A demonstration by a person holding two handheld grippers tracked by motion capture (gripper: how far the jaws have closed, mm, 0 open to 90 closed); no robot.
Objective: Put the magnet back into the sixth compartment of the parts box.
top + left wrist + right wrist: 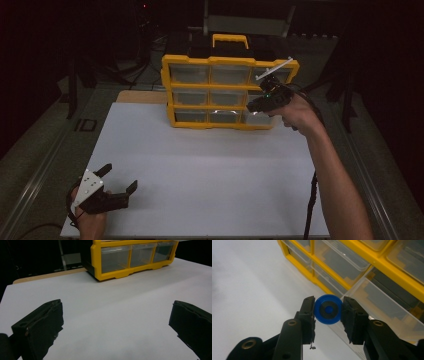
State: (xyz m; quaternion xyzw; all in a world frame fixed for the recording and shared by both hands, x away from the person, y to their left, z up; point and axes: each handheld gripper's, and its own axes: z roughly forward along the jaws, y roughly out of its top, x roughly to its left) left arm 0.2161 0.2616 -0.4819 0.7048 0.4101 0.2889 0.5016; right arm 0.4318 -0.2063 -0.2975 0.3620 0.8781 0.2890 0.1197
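Right gripper (327,311) is pinching a blue disc (328,309) over the pulled-out drawer (382,307); release pending, left gripper (117,184) idling spread.

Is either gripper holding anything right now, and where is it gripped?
The right gripper pinches a blue disc by its rim; the left gripper holds nothing.

A yellow drawer cabinet (220,90) stands on the white table (210,170).
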